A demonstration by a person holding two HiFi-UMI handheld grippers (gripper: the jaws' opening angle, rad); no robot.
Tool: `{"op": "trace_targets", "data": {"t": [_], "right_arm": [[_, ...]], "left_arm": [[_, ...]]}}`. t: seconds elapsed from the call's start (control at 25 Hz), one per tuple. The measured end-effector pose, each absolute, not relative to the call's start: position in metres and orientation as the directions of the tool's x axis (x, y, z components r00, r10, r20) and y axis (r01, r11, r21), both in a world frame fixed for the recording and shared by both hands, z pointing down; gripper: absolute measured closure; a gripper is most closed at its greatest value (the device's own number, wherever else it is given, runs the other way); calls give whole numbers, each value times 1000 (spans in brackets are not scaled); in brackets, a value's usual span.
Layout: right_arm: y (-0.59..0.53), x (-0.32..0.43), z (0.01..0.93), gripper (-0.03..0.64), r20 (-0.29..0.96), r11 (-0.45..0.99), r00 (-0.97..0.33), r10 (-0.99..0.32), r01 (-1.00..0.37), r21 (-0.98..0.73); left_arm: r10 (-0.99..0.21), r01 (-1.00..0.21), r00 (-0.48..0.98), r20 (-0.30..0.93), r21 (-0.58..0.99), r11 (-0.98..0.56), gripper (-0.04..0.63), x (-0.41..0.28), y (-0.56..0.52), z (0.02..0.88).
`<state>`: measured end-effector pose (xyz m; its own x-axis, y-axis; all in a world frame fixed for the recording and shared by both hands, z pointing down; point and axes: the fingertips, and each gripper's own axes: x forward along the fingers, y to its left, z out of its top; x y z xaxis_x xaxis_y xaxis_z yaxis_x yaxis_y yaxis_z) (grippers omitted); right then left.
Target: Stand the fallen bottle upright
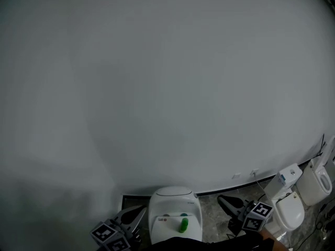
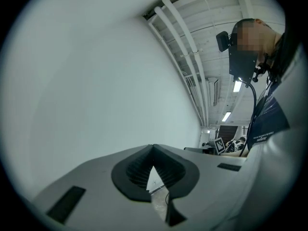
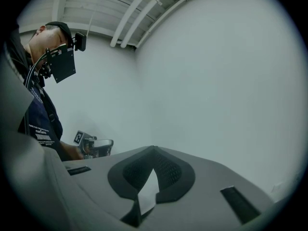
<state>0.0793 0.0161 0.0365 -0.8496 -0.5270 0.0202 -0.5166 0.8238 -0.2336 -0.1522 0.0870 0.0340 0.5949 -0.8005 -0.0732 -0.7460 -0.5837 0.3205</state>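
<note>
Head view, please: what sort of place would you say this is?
Likely an indoor workshop or test room: bare white wall, exposed ceiling pipes with strip lights, and what look like toilets beside a white dispenser.

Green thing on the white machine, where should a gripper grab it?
The green thing looks small, narrow and upright, with the white machine behind it. So probably grip around its middle, jaws on its two sides, coming from the near side. It is too small to tell more.
</note>
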Motion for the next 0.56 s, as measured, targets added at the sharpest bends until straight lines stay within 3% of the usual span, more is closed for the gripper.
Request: {"op": "trace_targets", "data": {"t": [0.56], "right_arm": [[19,74,35,594,14,838,-861,-508,-499,-221]], "left_arm": [[-793,-739,603,-82,317,-595,589,-155,87,31]]}}
